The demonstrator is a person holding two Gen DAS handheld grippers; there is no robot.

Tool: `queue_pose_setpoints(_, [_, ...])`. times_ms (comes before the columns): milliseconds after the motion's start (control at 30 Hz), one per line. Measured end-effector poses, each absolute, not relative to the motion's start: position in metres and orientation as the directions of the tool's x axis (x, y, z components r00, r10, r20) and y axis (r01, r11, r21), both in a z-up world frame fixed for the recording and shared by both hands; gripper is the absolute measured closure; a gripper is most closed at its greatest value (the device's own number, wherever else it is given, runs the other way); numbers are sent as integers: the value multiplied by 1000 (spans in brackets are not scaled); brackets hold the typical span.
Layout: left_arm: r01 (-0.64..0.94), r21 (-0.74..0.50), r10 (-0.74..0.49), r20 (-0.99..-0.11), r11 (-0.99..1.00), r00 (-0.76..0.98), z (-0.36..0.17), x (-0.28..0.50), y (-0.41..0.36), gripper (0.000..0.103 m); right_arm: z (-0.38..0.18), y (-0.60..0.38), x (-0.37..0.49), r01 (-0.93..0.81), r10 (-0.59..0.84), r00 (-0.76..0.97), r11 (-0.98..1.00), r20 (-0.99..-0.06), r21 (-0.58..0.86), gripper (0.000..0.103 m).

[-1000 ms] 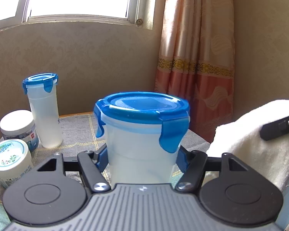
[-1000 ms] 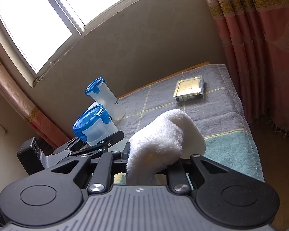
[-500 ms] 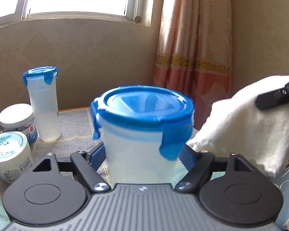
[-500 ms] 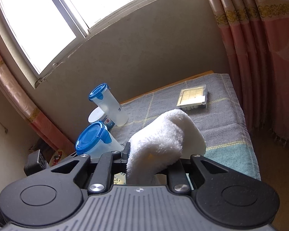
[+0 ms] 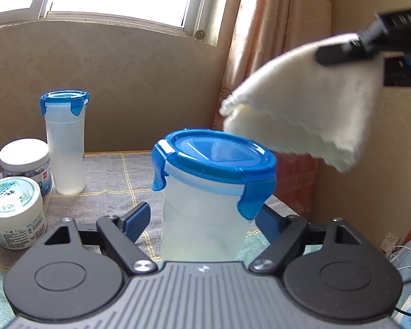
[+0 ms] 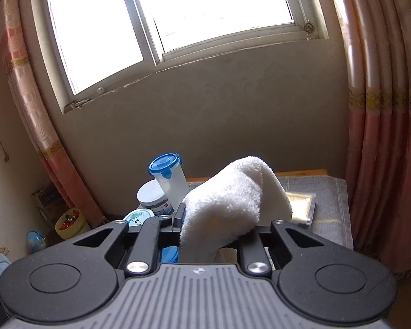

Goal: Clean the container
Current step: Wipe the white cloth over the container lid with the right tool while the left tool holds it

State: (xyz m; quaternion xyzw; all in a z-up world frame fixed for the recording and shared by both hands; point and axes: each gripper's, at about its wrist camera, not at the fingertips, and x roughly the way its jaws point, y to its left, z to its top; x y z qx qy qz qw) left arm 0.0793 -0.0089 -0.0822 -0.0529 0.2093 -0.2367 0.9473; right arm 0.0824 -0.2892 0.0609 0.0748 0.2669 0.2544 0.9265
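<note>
The left gripper (image 5: 202, 216) squeezes a round tub (image 5: 208, 203) with a blue lid (image 5: 216, 159) – its fingers press both sides, holding it above the front of the table (image 5: 109, 175). The right gripper (image 6: 219, 227) is closed on a white towel (image 5: 301, 115) that hangs just over the lid's right edge. A tall cup (image 5: 65, 142) and two jars (image 5: 15, 205) stand at the table's left edge

home, lived-in room | pink patterned curtains (image 6: 383, 109) right of frame | sliding window (image 6: 164, 22) top centre | checked cloth on table (image 5: 109, 175) lower left | wall socket (image 5: 391, 240) lower right
</note>
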Motion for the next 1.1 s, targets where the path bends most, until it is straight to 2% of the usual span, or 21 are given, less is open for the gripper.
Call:
queue_pose_setpoints(67, [431,-199,-474,-369,880,799,-82,78,-9,30,67,-277,87,-448,505,735,863,-453,235,82])
queue_pose_setpoints(133, [437,-202,-482,-370,876,794,-82,78,-9,34,70,-264,91,-463,502,736,863,-454,203,82])
queue_pose_setpoints(400, [446,-195,-486,-371,874,791,-82,77,-9,34,54,-210,102,-527,495,700,845,-515,95,82])
queue_pose_setpoints(900, [439,-221,-492,-385,871,781,-79,79,-6,34,18,-207,99,-582,623,522,759,-582,291,81])
queue_pose_setpoints(1100, [442,-206,-488,-387,873,782,-79,77,-10,34,18,-218,85,-590,634,507,749,-584,300,81])
